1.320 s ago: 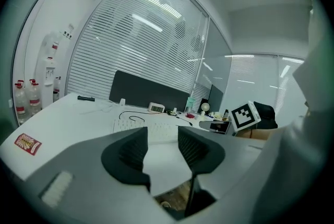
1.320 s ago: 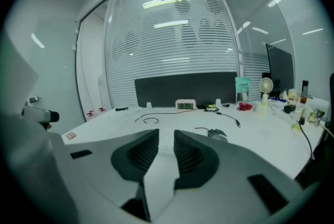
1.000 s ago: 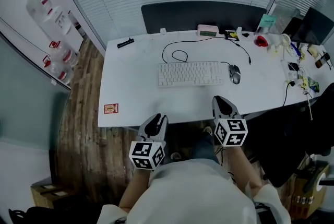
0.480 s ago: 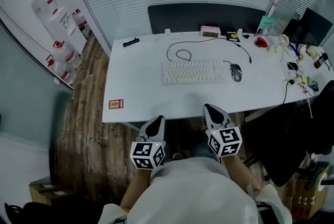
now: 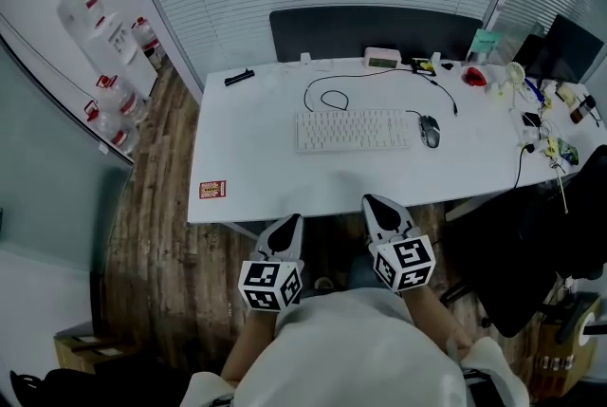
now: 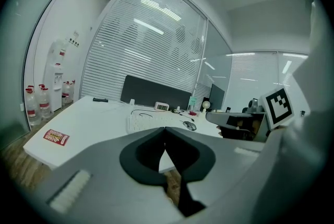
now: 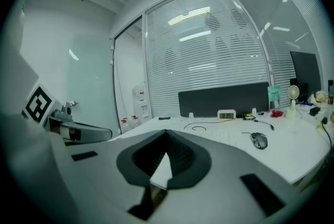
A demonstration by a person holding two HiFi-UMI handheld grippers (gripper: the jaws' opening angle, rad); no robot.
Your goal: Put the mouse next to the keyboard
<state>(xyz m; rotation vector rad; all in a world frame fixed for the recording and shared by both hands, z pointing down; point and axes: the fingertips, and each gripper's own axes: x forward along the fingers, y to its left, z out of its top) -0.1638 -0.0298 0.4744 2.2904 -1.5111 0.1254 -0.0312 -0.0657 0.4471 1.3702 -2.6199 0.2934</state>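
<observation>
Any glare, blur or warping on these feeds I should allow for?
Head view: evenly lit, sharp; desk edges bow, mouse and keyboard crisp. Left gripper view: dark round rim, left tool soft up close, lamp reflections on the blinds. Right gripper view: same rim, right tool blurred, mouse clear.

Grey tongs (image 5: pixel 291 221) (image 5: pixel 372 202); black-and-white marker cubes (image 5: pixel 268 286); white shirt (image 5: pixel 351 348)

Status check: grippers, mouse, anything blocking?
Left gripper and right gripper both shut, empty, at the desk near edge. Mouse sits at right end of keyboard, untouched. Nothing in the way.
</observation>
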